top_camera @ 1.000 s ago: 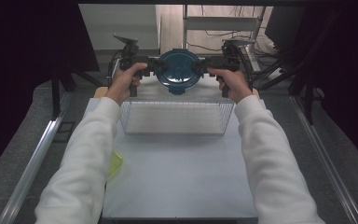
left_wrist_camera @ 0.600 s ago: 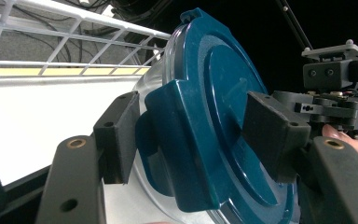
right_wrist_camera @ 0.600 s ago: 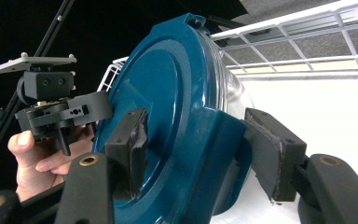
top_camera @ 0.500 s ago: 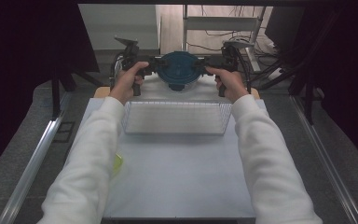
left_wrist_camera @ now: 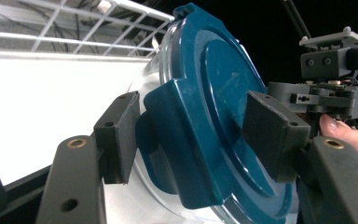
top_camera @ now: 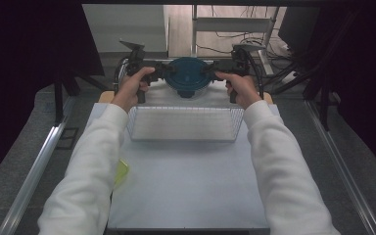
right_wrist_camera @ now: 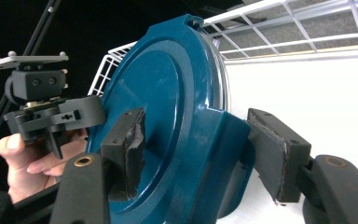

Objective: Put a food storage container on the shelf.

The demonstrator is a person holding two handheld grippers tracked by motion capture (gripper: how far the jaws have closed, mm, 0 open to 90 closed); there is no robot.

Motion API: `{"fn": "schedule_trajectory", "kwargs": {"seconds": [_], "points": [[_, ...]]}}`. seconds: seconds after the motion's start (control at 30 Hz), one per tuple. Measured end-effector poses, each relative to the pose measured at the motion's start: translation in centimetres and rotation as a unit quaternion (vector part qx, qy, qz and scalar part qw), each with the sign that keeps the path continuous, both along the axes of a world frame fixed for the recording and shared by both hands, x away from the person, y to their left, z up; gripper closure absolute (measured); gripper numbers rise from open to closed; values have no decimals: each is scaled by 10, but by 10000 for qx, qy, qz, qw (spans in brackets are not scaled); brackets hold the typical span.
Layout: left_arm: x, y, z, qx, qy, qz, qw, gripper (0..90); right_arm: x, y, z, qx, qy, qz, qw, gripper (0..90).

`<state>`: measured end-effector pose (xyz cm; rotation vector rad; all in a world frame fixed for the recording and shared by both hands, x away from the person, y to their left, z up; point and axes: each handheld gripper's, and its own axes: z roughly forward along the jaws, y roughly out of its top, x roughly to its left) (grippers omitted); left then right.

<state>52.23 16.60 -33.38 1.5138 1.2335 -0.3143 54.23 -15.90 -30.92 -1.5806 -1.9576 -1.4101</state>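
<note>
Teal plastic caps the round clear container [top_camera: 187,78] that I hold up between my two tools at twelve o'clock in the high view, above the far edge of the pale surface [top_camera: 186,186] and just beyond the white wire basket [top_camera: 183,123]. My left tool [top_camera: 160,71] comes at it from nine o'clock and my right tool [top_camera: 210,70] from three o'clock, each gripped in one hand, left hand [top_camera: 129,88] and right hand [top_camera: 241,88], with white sleeves [top_camera: 85,171] running back toward six o'clock. In the left gripper view the jaws of the left tool [left_wrist_camera: 191,135] are narrowed onto a teal side latch tab of the lid [left_wrist_camera: 205,121], one pad lying on the lid's top face and the other pressed against the underside of the tab, where the clear wall of the container begins. In the right gripper view the right tool [right_wrist_camera: 205,149] has the opposite tab the same way, the near pad flat on the lid [right_wrist_camera: 158,107] and the far pad against the tab's outer face. The container sits tilted in both gripper views, its lid facing the cameras. A small yellow-green object [top_camera: 121,171] lies on the surface at about eight o'clock, partly hidden by my left sleeve; I cannot tell what it is.
</note>
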Motion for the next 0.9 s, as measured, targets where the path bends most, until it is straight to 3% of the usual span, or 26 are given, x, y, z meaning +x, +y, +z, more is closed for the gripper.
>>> {"fn": "schedule_trajectory", "kwargs": {"seconds": [0.27,0.37,0.53,0.7,0.8,0.9], "points": [[1,0,-2,10,-5,36,10000,376,1,1,-1,5,108,-131,9999,380],[0,-4,-1,146,-170,104,9997,352,-1,4,-1,-54,24,-277,9996,354],[-9,-8,10,467,-586,413,9963,296,-8,13,4,-353,-300,-412,9981,262],[-21,-7,20,681,-833,630,9922,250,-19,8,21,-562,-858,-625,9928,230],[-32,-8,28,891,-1021,656,9886,232,-26,-1,31,-641,-1105,-527,9904,227],[-48,-9,36,944,-1204,652,9861,229,-38,-8,39,-903,-1450,-362,9846,227]]}}
